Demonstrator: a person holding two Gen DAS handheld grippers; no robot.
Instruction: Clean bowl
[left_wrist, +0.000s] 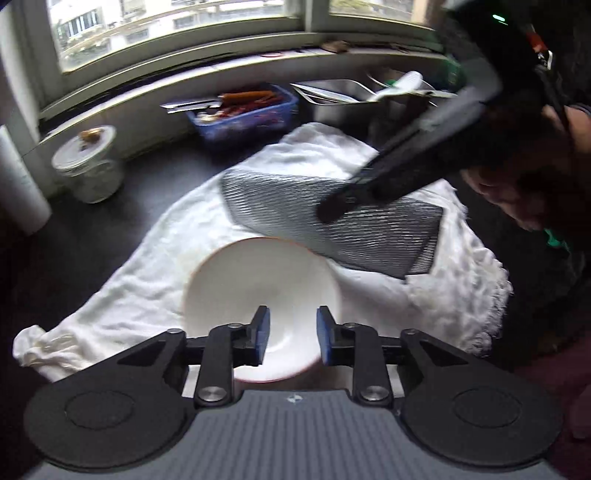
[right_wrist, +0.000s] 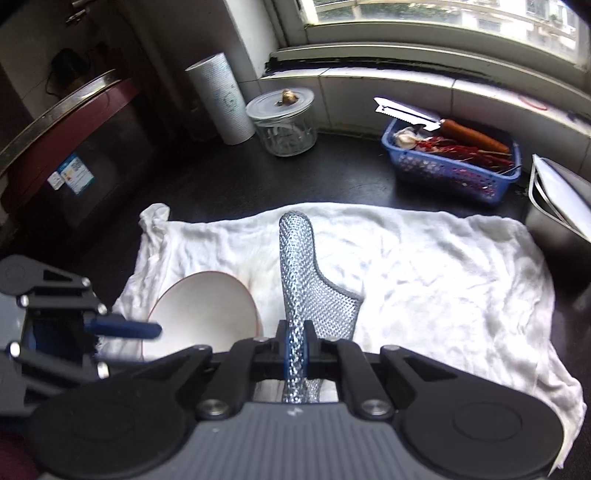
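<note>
Shallow white ceramic bowl (left_wrist: 258, 306) sits on white towel (left_wrist: 147, 258). Left gripper (left_wrist: 291, 334) jaws apart over bowl; right gripper (right_wrist: 295, 347) clamps silver mesh scrubbing cloth (right_wrist: 303, 291). Risk: unheld bowl may skid when scrubbed.

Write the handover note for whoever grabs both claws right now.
Left claw: open, hovering over the near part of the white bowl, holding nothing.
Right claw: shut on the silver mesh scrubbing cloth, which is held above the white towel beside the bowl.
Bowl sits upright on the towel; interior looks clean, though blur hides detail.
Done: cloth picked up.
Left: steady the bowl, scrub it with the cloth.
</note>
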